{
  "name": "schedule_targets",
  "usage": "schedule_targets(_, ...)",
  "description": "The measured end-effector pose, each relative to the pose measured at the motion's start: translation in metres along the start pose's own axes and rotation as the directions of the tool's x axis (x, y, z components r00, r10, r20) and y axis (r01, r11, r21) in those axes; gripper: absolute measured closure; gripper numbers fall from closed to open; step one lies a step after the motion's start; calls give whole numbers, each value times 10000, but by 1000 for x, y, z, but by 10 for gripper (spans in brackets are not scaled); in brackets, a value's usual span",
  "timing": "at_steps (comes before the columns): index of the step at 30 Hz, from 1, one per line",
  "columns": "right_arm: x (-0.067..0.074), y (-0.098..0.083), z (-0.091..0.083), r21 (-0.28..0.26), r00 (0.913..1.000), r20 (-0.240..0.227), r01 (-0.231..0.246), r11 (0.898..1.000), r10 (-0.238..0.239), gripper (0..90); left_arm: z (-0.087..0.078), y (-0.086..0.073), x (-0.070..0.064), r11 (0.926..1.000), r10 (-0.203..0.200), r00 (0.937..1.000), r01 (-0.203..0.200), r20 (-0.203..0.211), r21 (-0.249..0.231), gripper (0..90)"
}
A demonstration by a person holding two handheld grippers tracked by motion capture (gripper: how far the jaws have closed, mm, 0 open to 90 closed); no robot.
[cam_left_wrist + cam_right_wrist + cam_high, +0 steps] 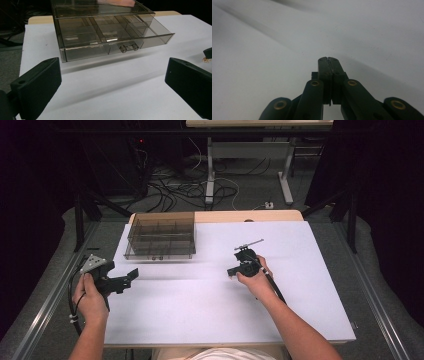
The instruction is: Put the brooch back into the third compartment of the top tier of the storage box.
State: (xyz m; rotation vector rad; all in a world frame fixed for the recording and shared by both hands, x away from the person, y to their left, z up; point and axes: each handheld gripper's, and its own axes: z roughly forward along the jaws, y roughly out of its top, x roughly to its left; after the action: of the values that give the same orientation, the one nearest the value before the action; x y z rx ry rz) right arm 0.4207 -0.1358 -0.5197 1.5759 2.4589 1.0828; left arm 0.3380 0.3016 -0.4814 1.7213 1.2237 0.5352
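A smoky see-through drawer box (161, 236) stands at the back left of the white table top (210, 305). In the left gripper view the drawer box (105, 32) has its drawer pulled partly out, showing several empty compartments and two small knobs (128, 47) on its front. My left gripper (132, 275) is held at the table's left edge, aimed at the box. Its jaws stand wide open with nothing between them (112, 72). My right gripper (231, 272) rests near the middle of the table, jaws shut together on nothing (328, 59), close over the bare white surface.
The box is a short way ahead of the left gripper, with bare table top between them. The tip of the other gripper (208, 52) shows at the right edge of the left gripper view. Beyond the table are cables (190, 190) and desk legs on the floor.
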Motion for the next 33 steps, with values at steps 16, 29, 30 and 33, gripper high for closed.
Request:
schedule_targets(16, 9, 14, -15, -289, 9997, -193, 147, 9995, -152, 900, 0, 0, 1, 10000, 35, 10000, -35, -23, -14, 7)
schedule_targets(29, 12, 29, -27, -611, 9990, -443, 0, 9981, -27, 900, -1, 0, 1, 10000, -55, 10000, 55, 13, -59, 7)
schedule_targets(30, 12, 30, -28, -552, 9992, -396, 16, 9985, -38, 900, -1, 0, 1, 10000, -57, 10000, 57, 15, -62, 7)
schedule_targets(33, 14, 34, -31, -634, 9986, -531, -77, 9980, 44, 900, -1, 0, 1, 9999, -69, 10000, 69, 29, -74, 7)
